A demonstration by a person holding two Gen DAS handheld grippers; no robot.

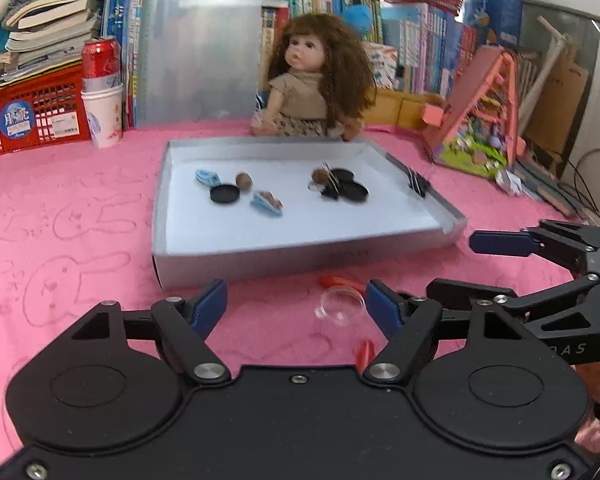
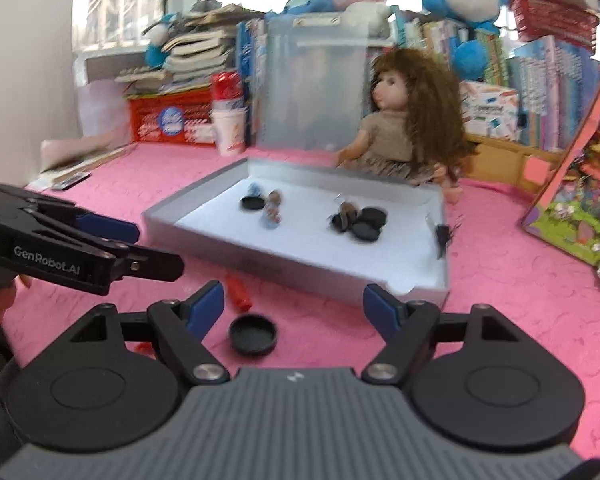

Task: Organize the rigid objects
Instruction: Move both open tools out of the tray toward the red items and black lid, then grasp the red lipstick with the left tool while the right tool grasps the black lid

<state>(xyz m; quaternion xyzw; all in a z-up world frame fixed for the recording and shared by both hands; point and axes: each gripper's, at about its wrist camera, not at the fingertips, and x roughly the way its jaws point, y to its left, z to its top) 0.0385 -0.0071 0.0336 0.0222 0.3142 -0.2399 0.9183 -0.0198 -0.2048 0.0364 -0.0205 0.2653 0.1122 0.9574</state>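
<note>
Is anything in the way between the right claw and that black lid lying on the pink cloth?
Nothing visible. The right gripper stands open, and the black lid lies on bare pink cloth just ahead, between its fingers. The red piece sits off to the side.

Shallow grey cardboard tray [image 1: 300, 254] with white floor lies flat on the pink cloth. Inside, left group: black round cap [image 1: 225, 193], brown nut [image 1: 244, 180], two small blue-wrapped pieces [image 1: 208, 177]. Right group: black round caps [image 1: 350, 190] stacked with another nut. Black binder clip [image 1: 418, 184] clamped on right rim. Near the tray, outside: black round lid [image 2: 253, 335] open side up, clear plastic cup [image 1: 342, 304] on its side, red cylindrical piece [image 2: 238, 292].
</note>
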